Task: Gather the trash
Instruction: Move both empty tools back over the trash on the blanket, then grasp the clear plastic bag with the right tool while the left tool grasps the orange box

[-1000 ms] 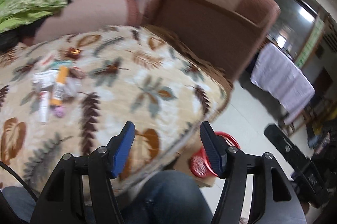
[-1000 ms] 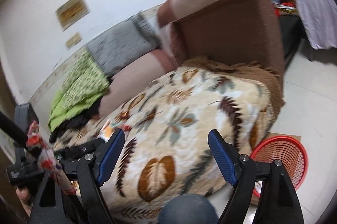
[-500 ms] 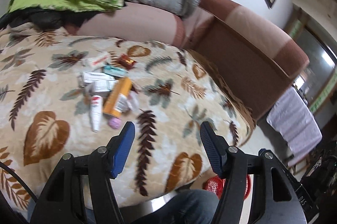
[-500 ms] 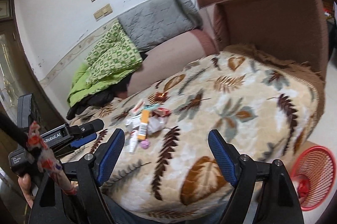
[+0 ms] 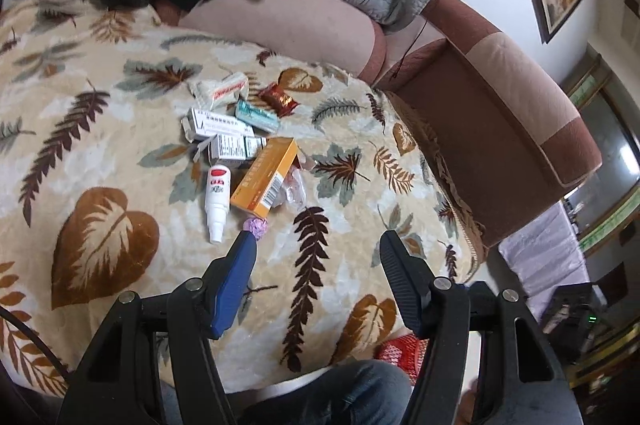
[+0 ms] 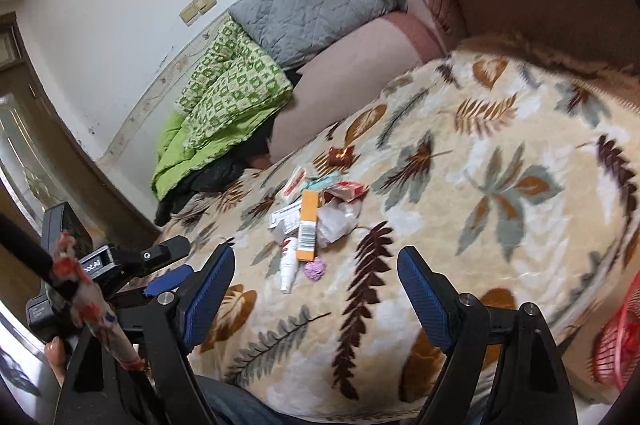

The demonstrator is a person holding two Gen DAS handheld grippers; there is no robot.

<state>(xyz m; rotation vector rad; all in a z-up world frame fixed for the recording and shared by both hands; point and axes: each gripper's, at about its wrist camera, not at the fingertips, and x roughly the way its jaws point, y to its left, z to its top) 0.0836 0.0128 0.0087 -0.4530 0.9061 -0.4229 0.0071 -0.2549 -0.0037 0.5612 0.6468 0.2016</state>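
- The left claw [image 5: 316,249] is spread wide and holds nothing.
- The right claw [image 6: 316,269] is spread wide too, with nothing in it.
- The trash sits in a little pile on the leaf blanket [image 5: 100,129]: an orange box [image 5: 266,177], a white bottle [image 5: 217,199], a purple ball [image 5: 256,227].
- A red basket [image 6: 618,349] stands on the floor beside the bed.

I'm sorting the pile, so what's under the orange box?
The orange box lies partly over a clear plastic wrapper and a white carton. Anything directly beneath it is covered.
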